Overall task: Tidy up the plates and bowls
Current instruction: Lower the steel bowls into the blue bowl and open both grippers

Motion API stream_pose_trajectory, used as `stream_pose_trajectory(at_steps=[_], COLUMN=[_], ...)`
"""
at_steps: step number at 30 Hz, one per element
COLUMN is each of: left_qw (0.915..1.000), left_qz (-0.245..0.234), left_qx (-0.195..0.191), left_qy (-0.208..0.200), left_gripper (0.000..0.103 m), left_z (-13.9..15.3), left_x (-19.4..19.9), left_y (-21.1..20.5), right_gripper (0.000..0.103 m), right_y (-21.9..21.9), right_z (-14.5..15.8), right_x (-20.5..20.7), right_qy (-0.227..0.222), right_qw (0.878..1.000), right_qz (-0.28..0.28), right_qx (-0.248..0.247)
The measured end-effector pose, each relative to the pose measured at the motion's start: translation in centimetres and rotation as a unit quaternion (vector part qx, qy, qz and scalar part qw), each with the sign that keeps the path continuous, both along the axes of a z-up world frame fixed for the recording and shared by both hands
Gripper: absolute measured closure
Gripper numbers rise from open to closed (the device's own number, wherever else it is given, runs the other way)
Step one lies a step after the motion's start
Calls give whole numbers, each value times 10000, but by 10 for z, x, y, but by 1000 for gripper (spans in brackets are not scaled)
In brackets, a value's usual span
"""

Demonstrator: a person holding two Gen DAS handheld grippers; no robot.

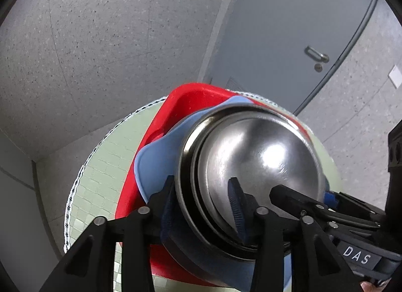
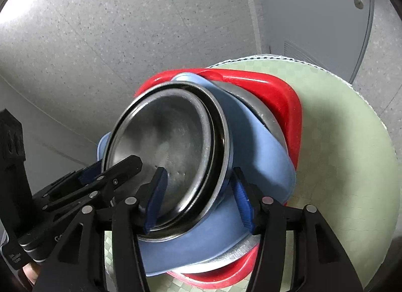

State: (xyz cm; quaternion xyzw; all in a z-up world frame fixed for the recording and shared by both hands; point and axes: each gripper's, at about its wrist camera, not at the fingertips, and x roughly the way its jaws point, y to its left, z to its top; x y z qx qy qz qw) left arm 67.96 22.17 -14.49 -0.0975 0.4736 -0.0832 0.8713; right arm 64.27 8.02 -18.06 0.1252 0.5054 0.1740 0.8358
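Observation:
Nested steel bowls (image 1: 258,156) (image 2: 165,146) sit in a blue dish (image 1: 160,156) (image 2: 253,141), which rests on a steel plate (image 2: 266,113) in a red square plate (image 1: 191,101) (image 2: 273,91). My left gripper (image 1: 203,201) is shut on the steel bowls' rim, one finger inside and one outside. My right gripper (image 2: 198,196) is shut on the bowls' rim at the opposite side. Each gripper shows in the other's view: the right one at the right of the left wrist view (image 1: 306,199), the left one at the left of the right wrist view (image 2: 110,169).
The stack stands on a round table with a pale green checked cloth (image 1: 108,166) (image 2: 346,156). Grey speckled floor (image 1: 100,41) lies around it. A grey door (image 1: 289,28) with a handle is behind.

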Motion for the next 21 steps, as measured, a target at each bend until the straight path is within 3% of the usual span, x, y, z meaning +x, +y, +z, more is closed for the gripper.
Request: stream_pose_trajectory(at_steps=[7,14,21], left_qw=[9989,9903,9737], left_qz=[45,125,111], left_qx=[117,571,953], left_qy=[-441,-1257,-2067], left_gripper=[29,3,1], left_z=[17,52,83], left_x=[-35,-102,-201], left_y=[14,20,8], right_gripper=[28,24,15], right_y=[-15,-28,-37], right_z=[13,50,88], right_x=[-12,-75,-169], right_qy=[-309,-1010,-1773], right_qw=[9992,9931,9791], right_qz=[-206,-602,-971], right_qx=[167,49,-222])
